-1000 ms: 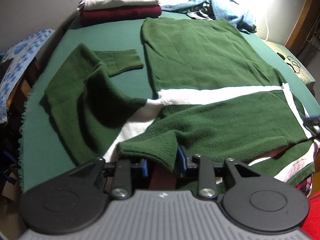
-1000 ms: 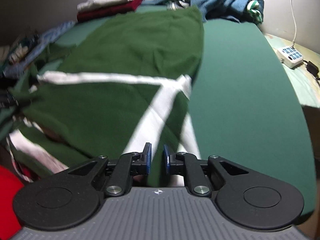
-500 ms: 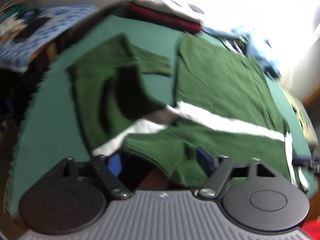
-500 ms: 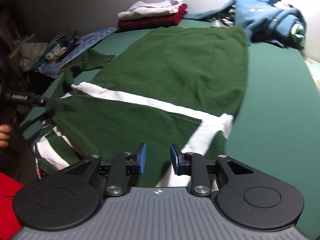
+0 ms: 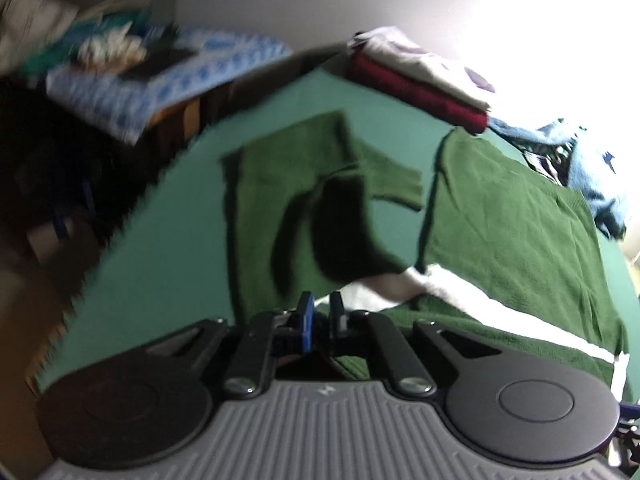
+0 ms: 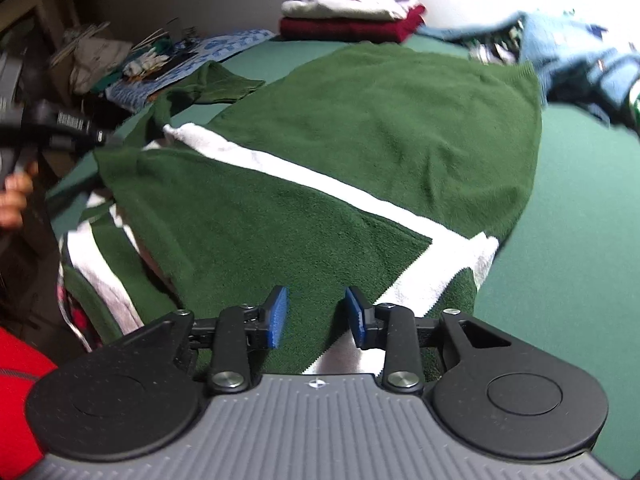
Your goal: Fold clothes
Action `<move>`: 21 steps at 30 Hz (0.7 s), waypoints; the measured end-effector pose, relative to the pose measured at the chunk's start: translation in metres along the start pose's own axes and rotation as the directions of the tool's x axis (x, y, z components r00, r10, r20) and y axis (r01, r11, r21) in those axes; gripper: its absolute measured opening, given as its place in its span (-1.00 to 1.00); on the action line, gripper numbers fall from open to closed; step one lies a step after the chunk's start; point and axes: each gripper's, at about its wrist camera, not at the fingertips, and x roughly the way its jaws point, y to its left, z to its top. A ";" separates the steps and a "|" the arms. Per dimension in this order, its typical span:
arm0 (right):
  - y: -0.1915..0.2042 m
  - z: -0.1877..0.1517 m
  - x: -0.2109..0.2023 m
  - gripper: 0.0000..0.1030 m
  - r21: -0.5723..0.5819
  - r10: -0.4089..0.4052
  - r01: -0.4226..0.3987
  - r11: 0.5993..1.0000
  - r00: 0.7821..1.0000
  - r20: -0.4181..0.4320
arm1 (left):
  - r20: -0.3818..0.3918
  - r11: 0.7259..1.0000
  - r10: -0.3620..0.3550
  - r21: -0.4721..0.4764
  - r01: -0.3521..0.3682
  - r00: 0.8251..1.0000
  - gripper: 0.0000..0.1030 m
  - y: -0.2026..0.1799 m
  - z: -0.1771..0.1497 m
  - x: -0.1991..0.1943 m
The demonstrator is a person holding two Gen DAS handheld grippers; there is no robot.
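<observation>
A dark green sweater (image 6: 360, 152) with white stripes lies spread on the green table (image 6: 580, 208). Its near part is folded back over the body. In the left wrist view the sweater (image 5: 512, 216) shows with its left sleeve (image 5: 280, 200) bent on the table. My left gripper (image 5: 320, 316) has its jaws nearly together just above the sleeve's near end, with nothing seen between them. My right gripper (image 6: 316, 316) is open and empty over the sweater's near right corner. The left gripper also shows at the left of the right wrist view (image 6: 56, 128).
A folded stack of a white and a dark red garment (image 6: 352, 16) lies at the table's far end. A heap of light blue clothes (image 6: 580, 52) lies at the far right. Clutter and a blue patterned cloth (image 5: 160, 76) lie beyond the table's left edge.
My left gripper let go of the sweater's folded edge, swung left toward the sleeve and closed its jaws. My right gripper released the sweater, opened and drew back a little.
</observation>
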 end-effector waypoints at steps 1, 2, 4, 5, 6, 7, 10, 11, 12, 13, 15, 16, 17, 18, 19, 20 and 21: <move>0.002 -0.001 0.000 -0.21 -0.010 -0.001 0.001 1.000 1.000 0.008 | 0.005 1.000 0.001 0.015 -0.001 1.000 -1.00 -0.004 0.002 -0.001; 0.003 -0.002 -0.001 -0.19 -0.019 -0.002 0.002 1.000 1.000 0.016 | 0.006 1.000 -0.002 0.017 0.002 1.000 -1.00 -0.007 0.005 0.000; 0.001 -0.002 -0.003 -0.26 -0.008 -0.007 0.007 1.000 1.000 0.024 | 0.017 1.000 -0.014 0.015 0.013 1.000 -1.00 -0.013 0.010 -0.005; -0.004 -0.002 -0.007 -0.28 0.009 -0.013 0.013 1.000 0.999 0.032 | 0.024 1.000 -0.021 0.016 0.020 0.999 -1.00 -0.016 0.012 -0.007; -0.010 -0.002 -0.011 -0.28 0.026 -0.019 0.018 0.999 0.999 0.039 | 0.029 0.999 -0.024 0.025 0.023 0.999 -1.00 -0.020 0.014 -0.009; -0.015 -0.003 -0.015 -0.28 0.043 -0.027 0.025 0.999 0.999 0.047 | 0.033 0.999 -0.027 0.036 0.025 0.999 -1.00 -0.024 0.016 -0.010; -0.040 -0.005 -0.031 -0.27 0.091 -0.112 0.106 0.990 0.991 0.066 | 0.036 0.998 -0.027 0.063 0.025 0.999 -1.00 -0.034 0.021 -0.012; -0.050 -0.006 -0.036 -0.27 0.118 -0.137 0.129 0.985 0.988 0.068 | 0.036 0.997 -0.025 0.070 0.023 0.999 -1.00 -0.037 0.022 -0.012; -0.059 -0.007 -0.041 -0.27 0.159 -0.156 0.144 0.977 0.986 0.066 | 0.027 0.997 -0.035 0.074 0.033 0.999 -1.00 -0.039 0.022 -0.010; -0.068 -0.009 -0.045 -0.25 0.197 -0.173 0.158 0.968 0.983 0.064 | 0.017 0.996 -0.046 0.076 0.045 0.999 -1.00 -0.040 0.023 -0.009; -0.076 -0.009 -0.051 -0.25 0.247 -0.171 0.146 0.958 0.982 0.084 | -0.023 0.993 -0.065 0.098 0.066 0.998 -0.99 -0.045 0.021 -0.005; -0.075 -0.008 -0.052 -0.25 0.249 -0.163 0.134 0.959 0.981 0.101 | -0.040 0.991 -0.062 0.118 0.066 0.997 -0.95 -0.048 0.019 -0.004; -0.069 -0.006 -0.050 -0.25 0.231 -0.142 0.113 0.966 0.983 0.113 | -0.056 0.989 -0.062 0.131 0.069 0.997 -0.93 -0.048 0.017 -0.005; -0.063 -0.004 -0.048 -0.25 0.213 -0.120 0.092 0.973 0.985 0.123 | -0.071 0.987 -0.063 0.141 0.073 0.995 -0.81 -0.047 0.014 -0.006; -0.057 -0.002 -0.046 -0.26 0.195 -0.098 0.071 0.978 0.986 0.133 | -0.088 0.988 -0.076 0.125 0.086 0.993 -0.59 -0.043 0.010 -0.008; -0.052 -0.001 -0.043 -0.25 0.175 -0.080 0.056 0.983 0.988 0.132 | -0.105 0.990 -0.091 0.102 0.101 0.990 -0.53 -0.038 0.006 -0.012; -0.046 0.000 -0.040 -0.24 0.155 -0.061 0.041 0.987 0.989 0.131 | -0.122 0.990 -0.106 0.080 0.116 0.987 -0.48 -0.033 0.001 -0.015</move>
